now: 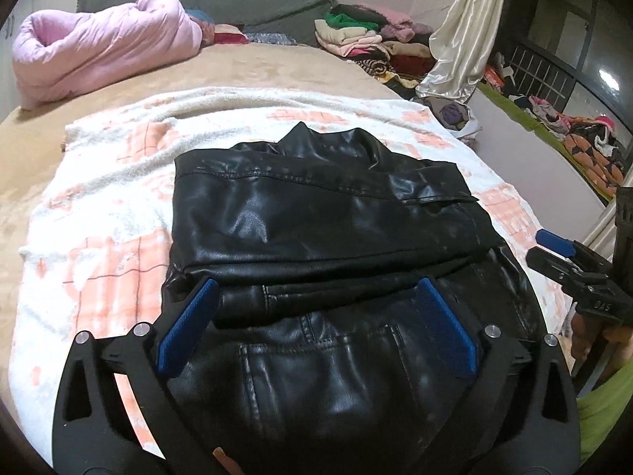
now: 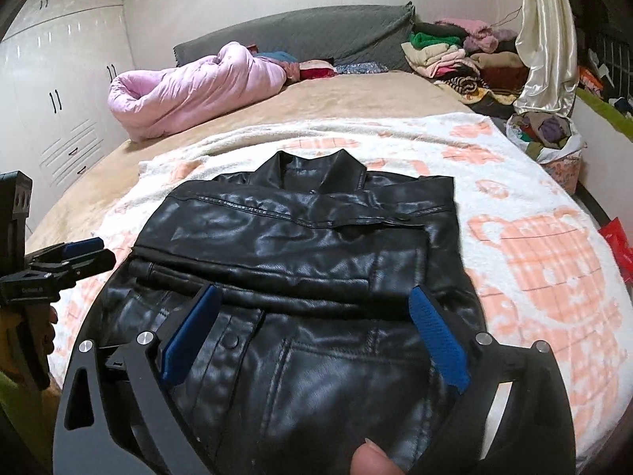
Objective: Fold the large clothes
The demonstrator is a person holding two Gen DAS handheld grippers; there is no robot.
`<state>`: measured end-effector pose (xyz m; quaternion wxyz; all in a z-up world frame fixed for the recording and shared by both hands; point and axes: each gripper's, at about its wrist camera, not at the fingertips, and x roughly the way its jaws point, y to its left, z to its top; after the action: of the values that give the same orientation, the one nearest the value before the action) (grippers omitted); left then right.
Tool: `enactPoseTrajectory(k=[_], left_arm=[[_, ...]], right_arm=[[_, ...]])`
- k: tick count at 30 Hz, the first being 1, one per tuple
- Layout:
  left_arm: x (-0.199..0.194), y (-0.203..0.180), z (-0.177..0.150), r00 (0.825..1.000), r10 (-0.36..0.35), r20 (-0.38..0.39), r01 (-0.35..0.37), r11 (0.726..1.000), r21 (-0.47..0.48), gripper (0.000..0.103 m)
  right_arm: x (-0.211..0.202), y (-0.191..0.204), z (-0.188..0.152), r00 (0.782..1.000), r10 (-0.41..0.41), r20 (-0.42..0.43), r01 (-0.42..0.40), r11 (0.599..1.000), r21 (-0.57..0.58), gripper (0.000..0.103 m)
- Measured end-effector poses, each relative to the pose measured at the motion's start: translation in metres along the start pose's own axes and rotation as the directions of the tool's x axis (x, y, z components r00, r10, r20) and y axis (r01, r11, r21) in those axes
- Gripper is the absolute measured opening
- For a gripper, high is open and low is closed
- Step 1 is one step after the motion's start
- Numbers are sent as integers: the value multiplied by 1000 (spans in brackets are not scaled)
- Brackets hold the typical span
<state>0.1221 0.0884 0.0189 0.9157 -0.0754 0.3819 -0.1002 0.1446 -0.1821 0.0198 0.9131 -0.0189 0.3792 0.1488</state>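
- My left gripper (image 1: 314,297) hangs over the near half of the jacket (image 1: 316,213), fingers (image 1: 186,324) spread wide, nothing between them.
- My right gripper (image 2: 312,304) is likewise wide apart above the jacket's near hem.
- The jacket lies partly folded on a towel (image 1: 99,206) on the bed (image 1: 245,67); its sleeves are tucked out of sight.
- Its near edge is cut off below both views.
- A pink quilt (image 2: 190,87) sits at the bed's far end.

Jacket (image 1: 316,217) hem below frame edge
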Motion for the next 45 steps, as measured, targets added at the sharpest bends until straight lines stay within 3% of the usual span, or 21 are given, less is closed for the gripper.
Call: enactPoseTrajectory(k=[9, 18, 32, 39, 41, 43, 45], left_arm=[[-29, -12, -12, 999, 27, 43, -27, 1000, 6, 93], [-47, -22, -52, 997, 82, 7, -82, 996, 42, 93], [-74, 15, -108, 990, 115, -76, -120, 991, -61, 93], [-75, 33, -132, 989, 66, -133, -84, 988, -130, 93], [-76, 37, -137, 988, 44, -146, -66, 987, -146, 85], [-74, 40, -143, 986, 24, -163, -50, 986, -157, 71], [-71, 41, -148, 983, -1, -184, -31, 985, -172, 65]], right_arm=[[-31, -17, -20, 999, -24, -25, 24, 1000, -10, 96], [-49, -33, -51, 998, -25, -62, 25, 1000, -2, 96], [-72, -42, -90, 994, -20, -105, 18, 1000, -21, 96], [-81, -40, -102, 992, 27, -123, -30, 999, -24, 97], [-82, -40, -106, 989, 40, -140, -44, 999, -20, 97], [-82, -40, -112, 987, 40, -157, -44, 999, -24, 97], [-81, -42, -121, 981, 44, -187, -49, 999, -22, 97]])
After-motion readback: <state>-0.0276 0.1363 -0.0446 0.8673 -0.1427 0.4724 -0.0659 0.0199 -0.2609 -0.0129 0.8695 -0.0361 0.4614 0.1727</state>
